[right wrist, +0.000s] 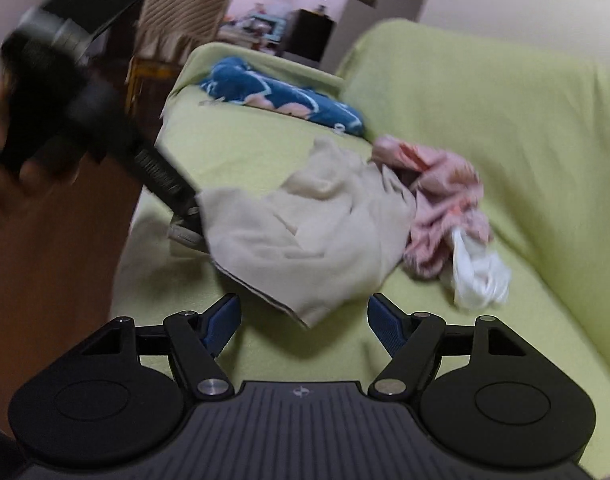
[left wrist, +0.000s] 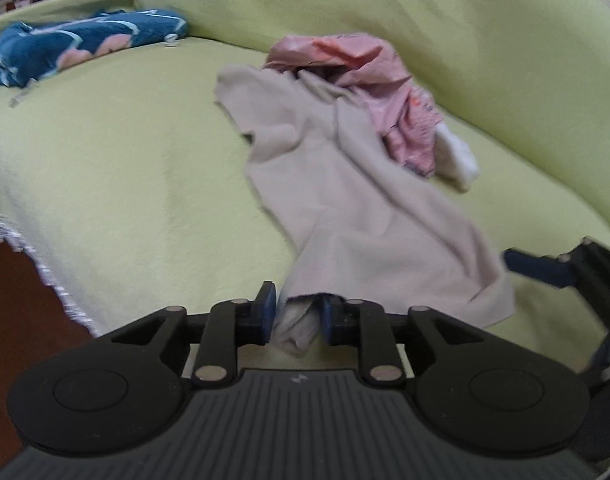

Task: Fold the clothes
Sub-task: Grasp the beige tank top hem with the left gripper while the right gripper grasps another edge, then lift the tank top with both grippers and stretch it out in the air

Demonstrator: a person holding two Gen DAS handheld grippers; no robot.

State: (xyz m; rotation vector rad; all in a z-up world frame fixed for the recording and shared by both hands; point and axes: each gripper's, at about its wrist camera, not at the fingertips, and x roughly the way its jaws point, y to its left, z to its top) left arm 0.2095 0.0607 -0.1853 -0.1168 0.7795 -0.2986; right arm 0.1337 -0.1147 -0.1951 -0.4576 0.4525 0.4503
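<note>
Your left fingers pinched a bunched corner of the beige cloth lying on the green sofa, your right fingers stood open around its other corner, and that thin pinch could slip on lifting.

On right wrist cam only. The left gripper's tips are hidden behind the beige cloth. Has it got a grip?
Observer: Yes. The left wrist view shows the left gripper shut on a bunched edge of the beige cloth.
Operator: Anything else caught in there?
Observer: No. Only beige fabric shows between the pads. The pink garment lies well clear, at the cloth's far end.
</note>
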